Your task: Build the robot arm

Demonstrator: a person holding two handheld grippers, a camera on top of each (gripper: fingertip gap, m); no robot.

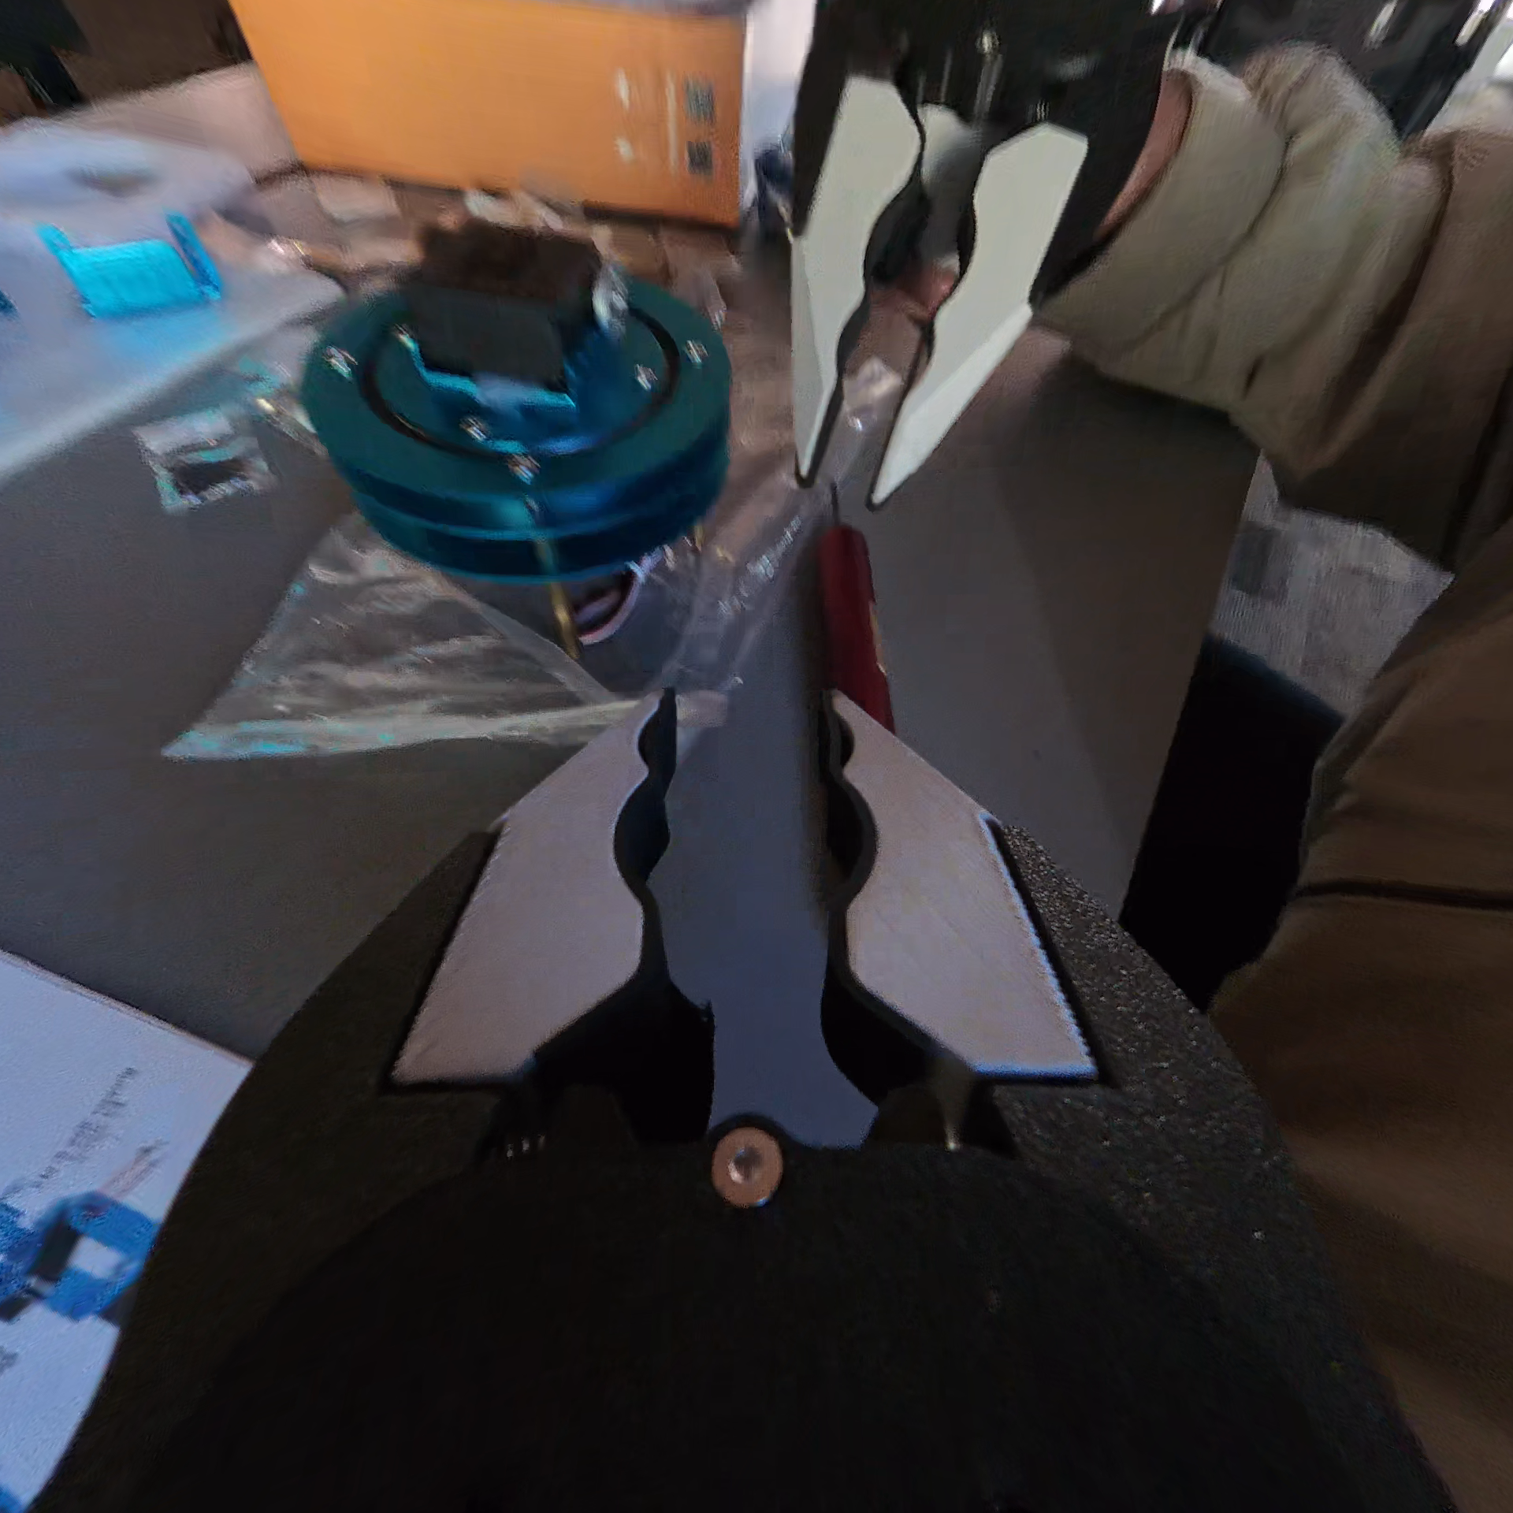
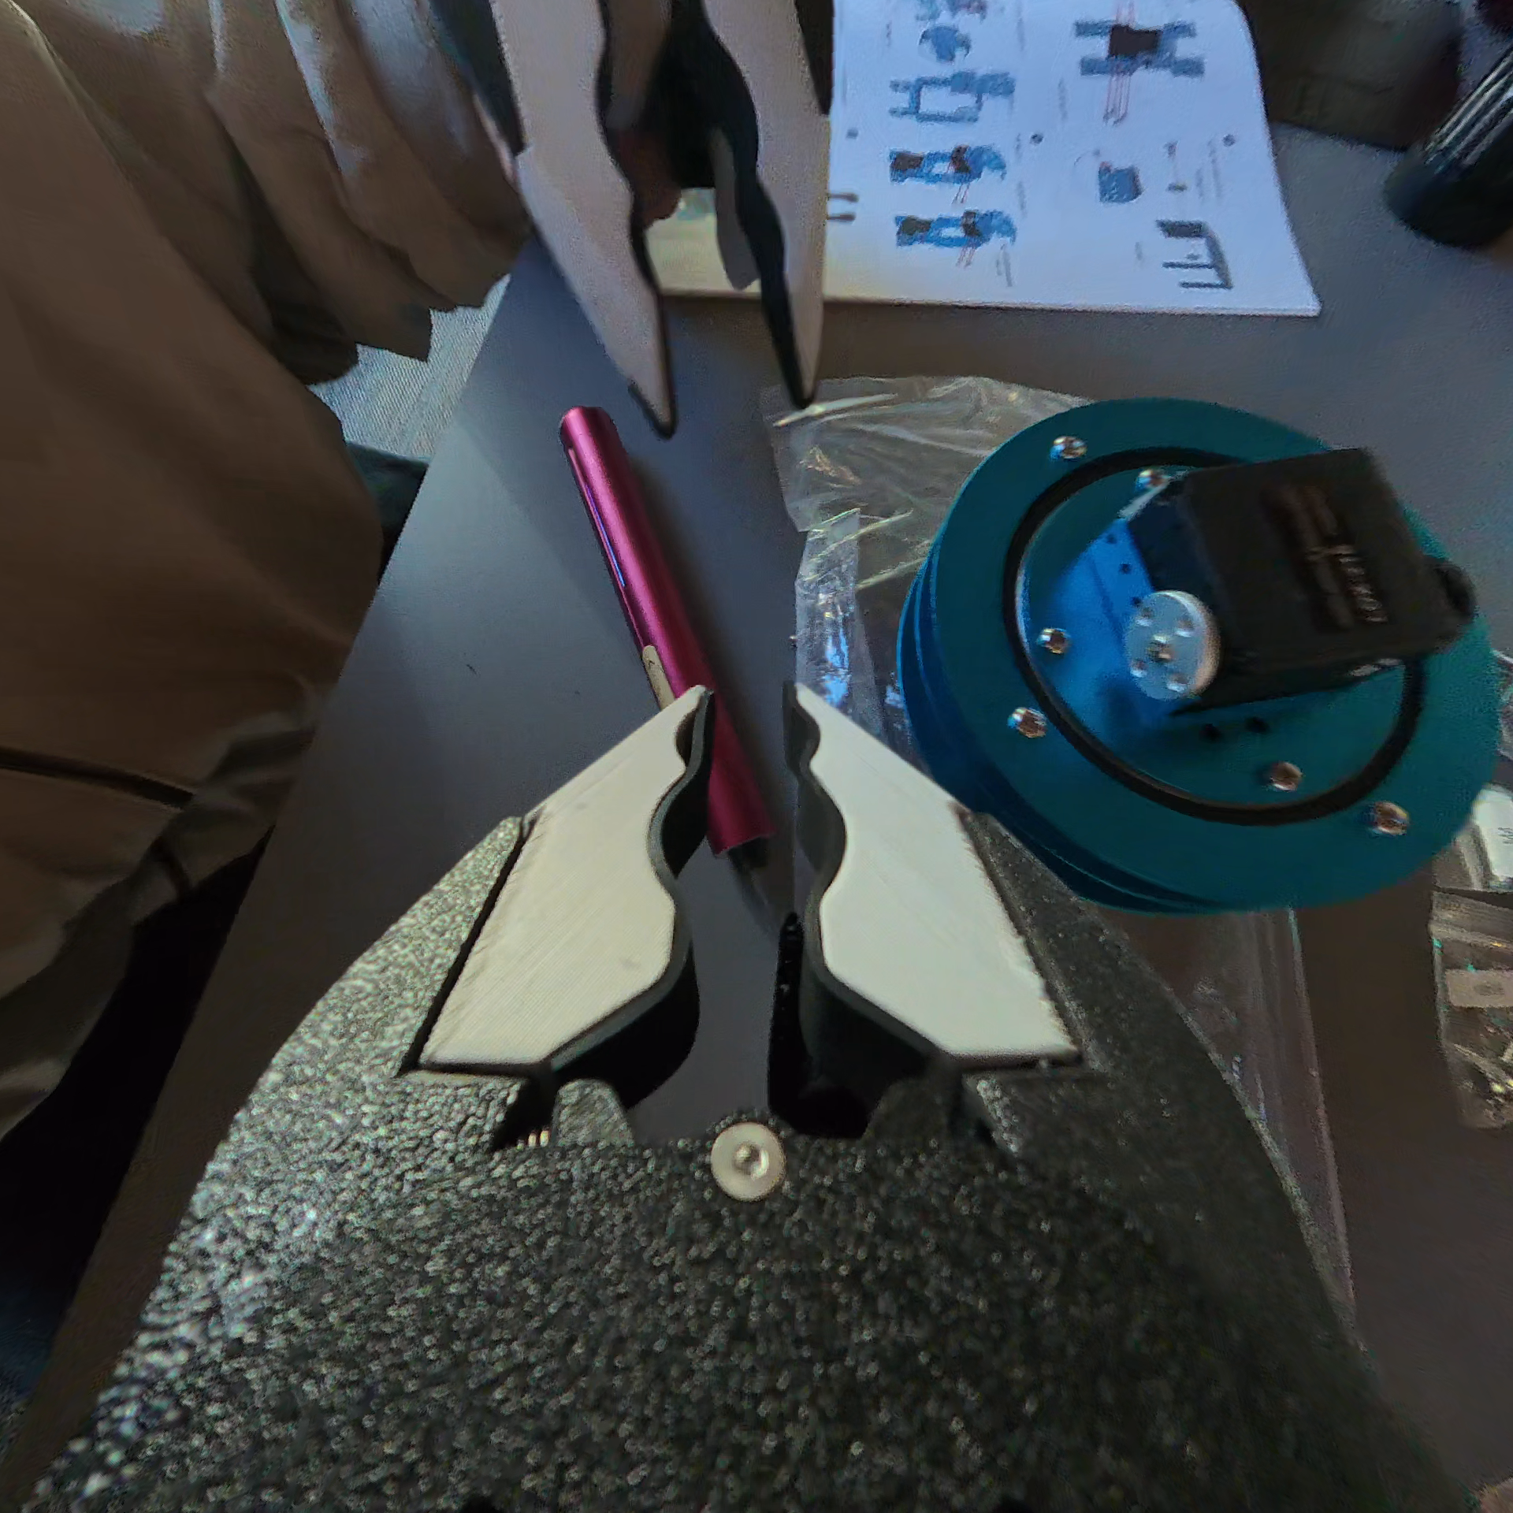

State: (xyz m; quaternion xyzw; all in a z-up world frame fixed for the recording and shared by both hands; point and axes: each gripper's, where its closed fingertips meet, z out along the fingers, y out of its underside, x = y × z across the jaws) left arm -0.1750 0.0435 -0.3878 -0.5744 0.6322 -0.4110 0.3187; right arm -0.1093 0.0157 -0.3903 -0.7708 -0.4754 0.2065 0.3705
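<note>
A magenta metal screwdriver point(image 2: 647, 589) lies on the grey table point(image 2: 491, 655), near its edge. My right gripper point(image 2: 747, 696) is open, its jaws a little apart on either side of the screwdriver's bit end, low over the table. My left gripper point(image 1: 749, 704) is open and empty, and points at the screwdriver point(image 1: 851, 622) from the handle end. Each gripper shows in the other's view: the right gripper point(image 1: 843, 487) and the left gripper point(image 2: 734, 413). A blue round base point(image 2: 1187, 679) carrying a black servo point(image 2: 1302, 565) stands beside them on clear plastic bags point(image 2: 868, 458).
A printed instruction sheet point(image 2: 1064, 164) lies on the table. An orange box point(image 1: 508, 90) and a clear box with blue parts point(image 1: 131, 270) stand at the back. Small bags of hardware point(image 2: 1474, 982) lie at the right. A person's tan sleeve point(image 2: 164, 491) is at the table edge. The left gripper's tips are roughly 8 cm from the right gripper's. About 4 cm separates my right fingertips from the screwdriver point(image 1: 851, 622).
</note>
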